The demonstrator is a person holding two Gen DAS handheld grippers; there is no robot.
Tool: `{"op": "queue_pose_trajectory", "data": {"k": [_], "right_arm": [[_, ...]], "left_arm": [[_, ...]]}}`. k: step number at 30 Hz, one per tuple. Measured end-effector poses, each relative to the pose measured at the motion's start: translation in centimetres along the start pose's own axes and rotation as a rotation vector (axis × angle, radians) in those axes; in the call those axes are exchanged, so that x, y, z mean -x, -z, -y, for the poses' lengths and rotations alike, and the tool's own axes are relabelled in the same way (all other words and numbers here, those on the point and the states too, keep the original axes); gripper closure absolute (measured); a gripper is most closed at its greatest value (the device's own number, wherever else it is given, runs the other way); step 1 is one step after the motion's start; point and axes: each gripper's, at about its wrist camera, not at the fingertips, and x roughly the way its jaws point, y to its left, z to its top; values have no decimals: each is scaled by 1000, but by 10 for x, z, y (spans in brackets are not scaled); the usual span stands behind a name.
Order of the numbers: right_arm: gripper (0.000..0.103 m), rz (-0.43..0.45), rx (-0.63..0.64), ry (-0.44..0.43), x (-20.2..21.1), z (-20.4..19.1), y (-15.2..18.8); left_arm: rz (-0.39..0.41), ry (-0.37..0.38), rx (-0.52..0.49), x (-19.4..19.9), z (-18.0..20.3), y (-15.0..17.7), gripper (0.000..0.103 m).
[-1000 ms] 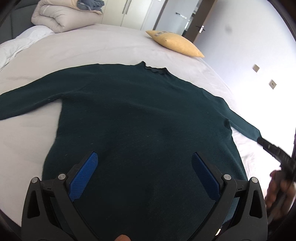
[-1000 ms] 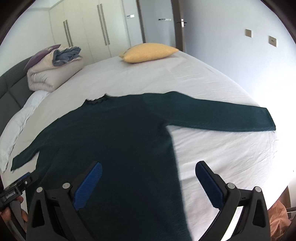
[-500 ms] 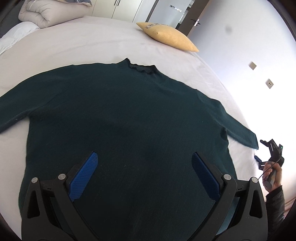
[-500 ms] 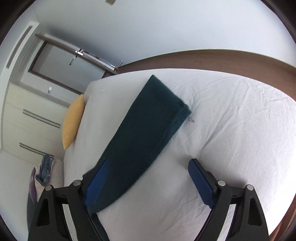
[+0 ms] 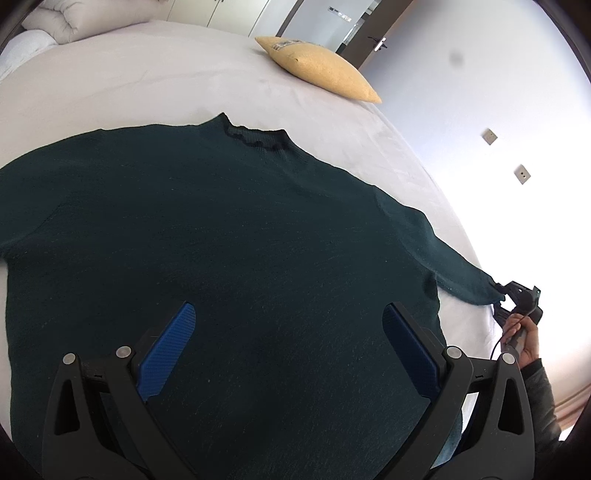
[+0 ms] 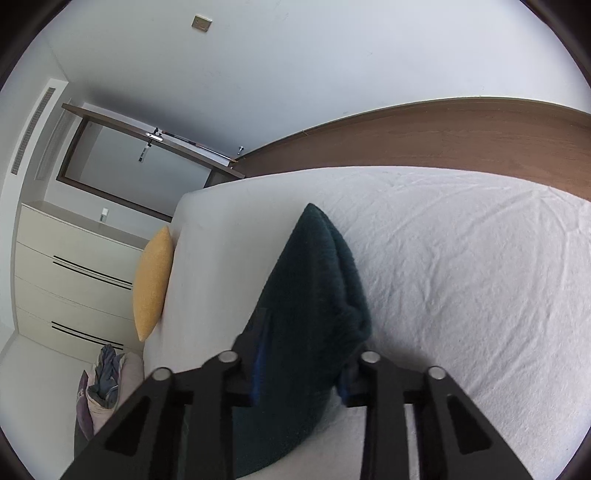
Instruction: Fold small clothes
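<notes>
A dark green sweater [image 5: 229, 236] lies spread flat on the white bed [image 5: 122, 77], collar at the far side. My left gripper [image 5: 288, 350] is open and hovers over the sweater's lower body. My right gripper [image 6: 301, 373] is shut on the cuff end of the sweater's right sleeve [image 6: 317, 280], which bunches up between the fingers. In the left wrist view the right gripper [image 5: 511, 301] shows at the far right, at the sleeve's end [image 5: 465, 277]. The left sleeve runs out of view to the left.
A yellow pillow [image 5: 321, 68] lies at the bed's far side; it also shows in the right wrist view [image 6: 151, 284]. A folded duvet [image 5: 70, 14] sits at the bed's head. A wall and brown wooden floor [image 6: 461, 140] border the bed's right edge.
My right gripper has swung to the sleeve's end and closed on the cuff. My left gripper has drifted forward over the sweater's body and stays open.
</notes>
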Motion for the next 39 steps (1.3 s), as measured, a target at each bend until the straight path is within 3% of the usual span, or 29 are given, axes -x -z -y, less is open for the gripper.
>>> {"op": "queue_pose_trajectory", "data": {"k": [3,7,9,12,15,17,20,24,28,31,33,34,39], "right_arm": [[91,26,89,30,2,-29,-1],[92,25,327,19,0,-112,33],[92,2,502,-14,-5,-167,72],[92,-78,771,-102,-16,-246,162],[93,-165,1008,-173,-32,-295,263],[93,-215,1117,-171,-55,-313,320],[93,-297,1163,-169,-79,-318,375],[93,-325,1198,-169,-78,-309,398],[93,-330,1221,-158,-73,-302,407],[93,-331,1224,-164,-66,-294,405],[92,-336,1223,-169,-59,-287,404],[92,-342,1222,-171,-59,-287,405],[84,-346,1204,-190,-59,-287,406]], "left_arm": [[-17,24,-3,-12,1,-11,1],[-24,85,25,-26,-1,-33,1],[-19,127,45,-29,-2,-46,1],[-11,207,101,-34,-6,-68,1],[-15,302,179,-42,-10,-88,1],[-61,363,231,-52,-12,-97,1],[-90,423,278,-65,-15,-109,1],[-120,475,357,-76,-26,-116,1],[-201,437,355,-94,-27,-120,2],[-237,439,367,-104,-28,-122,20],[-267,436,376,-110,-28,-117,58],[-278,433,380,-113,-29,-115,66],[-281,423,374,-118,-26,-118,90]]}}
